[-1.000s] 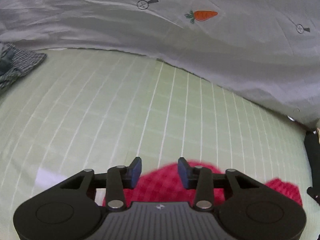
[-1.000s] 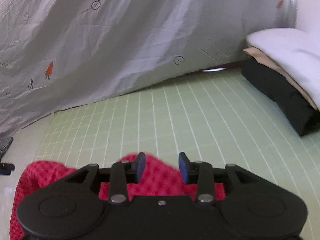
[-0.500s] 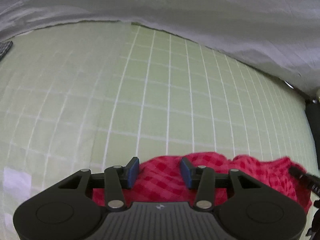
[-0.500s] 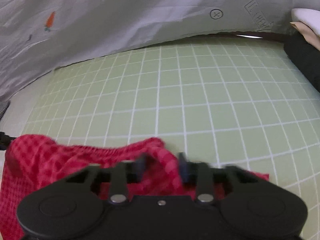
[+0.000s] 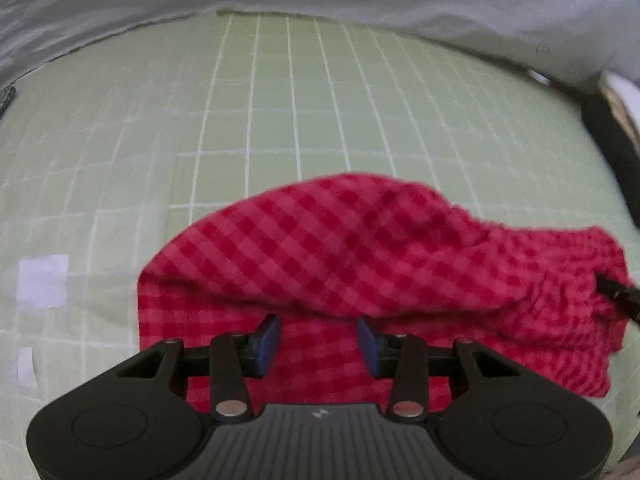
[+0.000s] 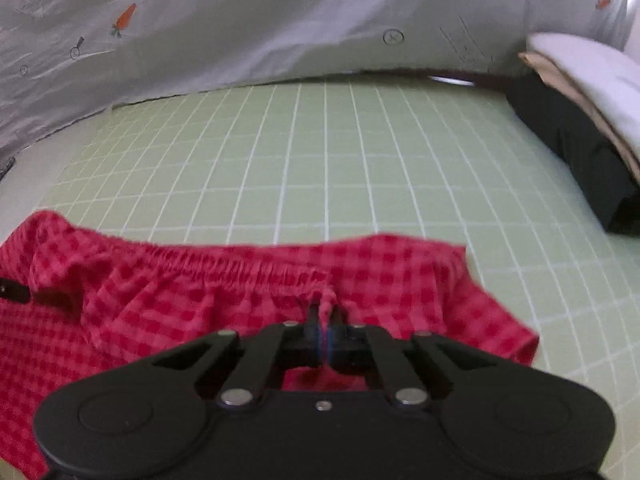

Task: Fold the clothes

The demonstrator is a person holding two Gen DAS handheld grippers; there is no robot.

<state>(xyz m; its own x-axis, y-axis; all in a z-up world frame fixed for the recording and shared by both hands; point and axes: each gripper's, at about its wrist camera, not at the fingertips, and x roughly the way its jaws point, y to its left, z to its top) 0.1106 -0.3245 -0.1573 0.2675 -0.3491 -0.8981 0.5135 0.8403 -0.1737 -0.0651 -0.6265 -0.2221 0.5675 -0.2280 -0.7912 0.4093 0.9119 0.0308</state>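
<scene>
A pair of red checked shorts point(image 5: 360, 248) lies bunched on the green grid mat point(image 5: 280, 100). In the left wrist view my left gripper point(image 5: 318, 342) stands open just above the cloth, with nothing between its blue pads. The other gripper's tip point(image 5: 618, 294) pokes into the cloth at the right edge. In the right wrist view the shorts point(image 6: 180, 292) show their gathered elastic waistband, and my right gripper point(image 6: 323, 334) is shut on a pinch of that waistband. The left gripper's tip point(image 6: 14, 290) shows at the left edge of that view.
A grey sheet point(image 6: 240, 20) printed with carrots hangs along the back of the mat. A stack of folded clothes point(image 6: 580, 112), black under beige and white, sits at the right. White tape patches point(image 5: 42, 280) mark the mat at the left.
Both grippers have moved down over the shorts, which now fill more of each view. The right gripper has gone from open to shut on the waistband. The left stays open.
</scene>
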